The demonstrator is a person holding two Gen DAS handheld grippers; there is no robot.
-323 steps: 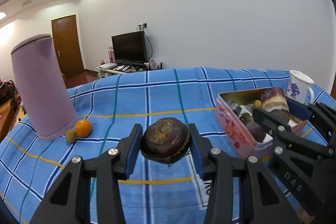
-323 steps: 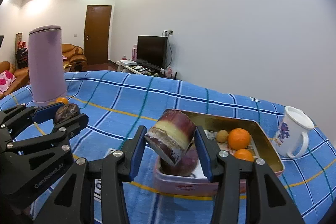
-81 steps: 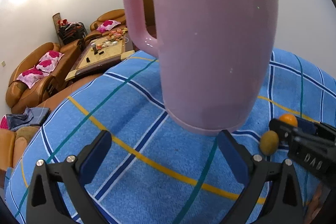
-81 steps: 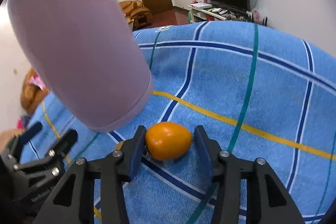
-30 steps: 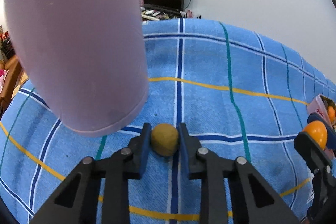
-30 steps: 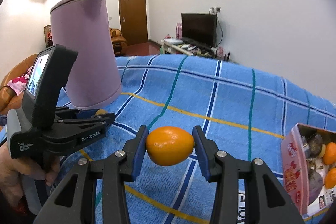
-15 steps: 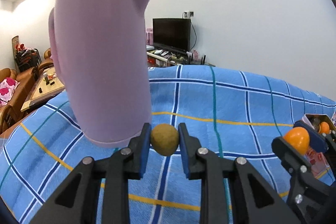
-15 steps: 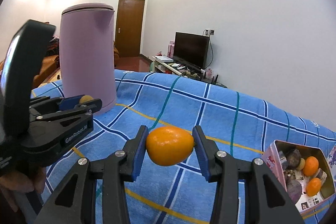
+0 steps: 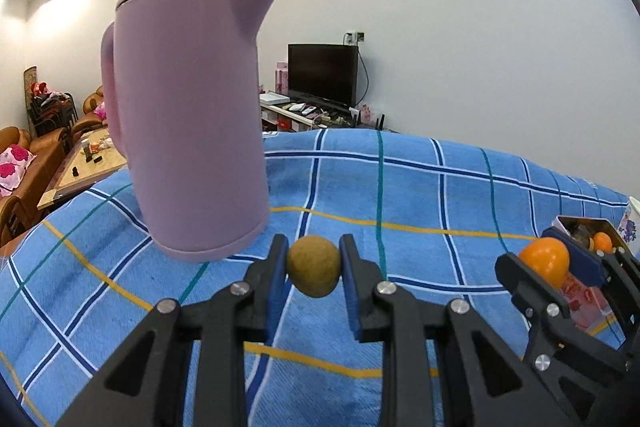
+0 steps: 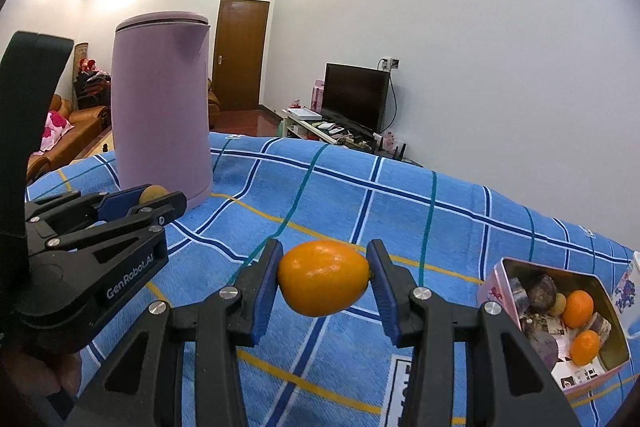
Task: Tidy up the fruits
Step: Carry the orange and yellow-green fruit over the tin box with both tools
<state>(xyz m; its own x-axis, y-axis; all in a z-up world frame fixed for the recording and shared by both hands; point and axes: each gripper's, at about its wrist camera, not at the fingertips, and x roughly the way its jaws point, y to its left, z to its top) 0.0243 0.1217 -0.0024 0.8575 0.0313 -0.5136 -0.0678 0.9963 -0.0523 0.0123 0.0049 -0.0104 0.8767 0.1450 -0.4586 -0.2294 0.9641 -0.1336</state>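
Observation:
My left gripper (image 9: 314, 269) is shut on a small round brown-green fruit (image 9: 314, 271), held above the blue checked cloth just right of the pink kettle's base. The right gripper (image 10: 323, 283) is shut on an orange fruit (image 10: 323, 283), lifted over the cloth. In the left wrist view the right gripper (image 9: 560, 263) shows at the right edge with the orange fruit (image 9: 545, 263) in it. The right wrist view shows the left gripper (image 10: 150, 197) at the left with the brown fruit (image 10: 151, 192). A pink tin box (image 10: 494, 291) holding several fruits stands at the lower right.
A tall pink kettle (image 9: 188, 123) stands on the cloth at the left (image 10: 160, 99). A white flowered mug (image 10: 628, 287) sits beyond the tin at the right edge. Sofas and a low table (image 9: 76, 167) lie past the cloth's left edge; a TV (image 10: 356, 97) stands at the far wall.
Both grippers have lifted and tilted up with their fruits still held. The left one has drawn back from the kettle, which now shows whole. The tin has come further into the right wrist view.

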